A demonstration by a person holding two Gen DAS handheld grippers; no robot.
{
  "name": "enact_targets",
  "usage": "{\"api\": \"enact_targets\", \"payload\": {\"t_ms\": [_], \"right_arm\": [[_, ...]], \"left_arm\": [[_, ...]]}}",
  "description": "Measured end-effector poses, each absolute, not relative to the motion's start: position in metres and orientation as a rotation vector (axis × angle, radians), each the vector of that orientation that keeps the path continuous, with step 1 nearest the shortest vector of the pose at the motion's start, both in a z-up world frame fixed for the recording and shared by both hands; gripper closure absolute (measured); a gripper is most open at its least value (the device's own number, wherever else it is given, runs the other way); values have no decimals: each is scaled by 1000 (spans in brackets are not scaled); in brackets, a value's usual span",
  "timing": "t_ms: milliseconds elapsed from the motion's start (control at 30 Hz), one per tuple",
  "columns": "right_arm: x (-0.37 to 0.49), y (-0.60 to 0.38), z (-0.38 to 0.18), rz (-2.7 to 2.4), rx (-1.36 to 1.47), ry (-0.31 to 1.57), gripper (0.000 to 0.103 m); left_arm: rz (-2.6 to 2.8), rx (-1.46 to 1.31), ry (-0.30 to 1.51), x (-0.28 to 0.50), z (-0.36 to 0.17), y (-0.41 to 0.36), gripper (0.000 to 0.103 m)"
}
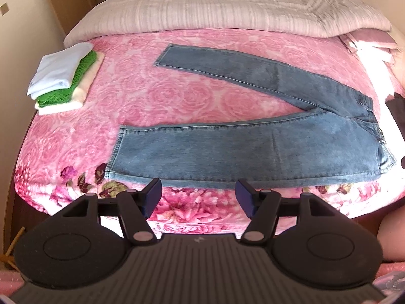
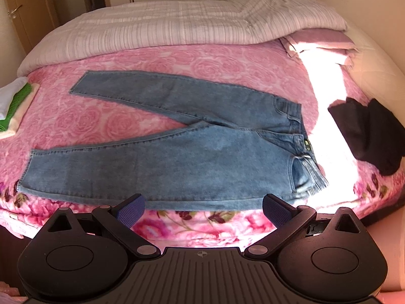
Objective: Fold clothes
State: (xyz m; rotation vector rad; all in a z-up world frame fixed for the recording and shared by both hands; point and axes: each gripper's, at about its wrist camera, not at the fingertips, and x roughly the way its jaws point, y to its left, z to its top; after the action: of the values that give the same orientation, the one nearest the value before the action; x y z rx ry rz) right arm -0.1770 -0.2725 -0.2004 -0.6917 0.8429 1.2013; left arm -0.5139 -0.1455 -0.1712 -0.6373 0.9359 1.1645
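Note:
A pair of blue jeans [image 1: 253,149] lies flat on the pink rose bedspread [image 1: 157,96], legs spread in a V towards the left, waistband at the right; it also shows in the right wrist view [image 2: 192,162]. My left gripper [image 1: 198,197] is open and empty, just short of the near leg's lower edge. My right gripper [image 2: 203,211] is open and empty, just short of the same edge, nearer the waistband [image 2: 303,149].
A stack of folded clothes [image 1: 65,76], white over green over cream, sits at the bed's left side. A black garment [image 2: 367,131] lies in a heap at the right. A rolled striped quilt [image 1: 215,7] lies across the back. The bed's near edge is below the grippers.

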Motion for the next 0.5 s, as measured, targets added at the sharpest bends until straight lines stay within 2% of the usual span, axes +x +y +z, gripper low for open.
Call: {"api": "enact_targets", "payload": {"t_ms": [500], "right_arm": [[-158, -269, -203, 1164, -676, 837, 1]], "left_arm": [[1117, -629, 946, -494, -178, -127, 42]]}}
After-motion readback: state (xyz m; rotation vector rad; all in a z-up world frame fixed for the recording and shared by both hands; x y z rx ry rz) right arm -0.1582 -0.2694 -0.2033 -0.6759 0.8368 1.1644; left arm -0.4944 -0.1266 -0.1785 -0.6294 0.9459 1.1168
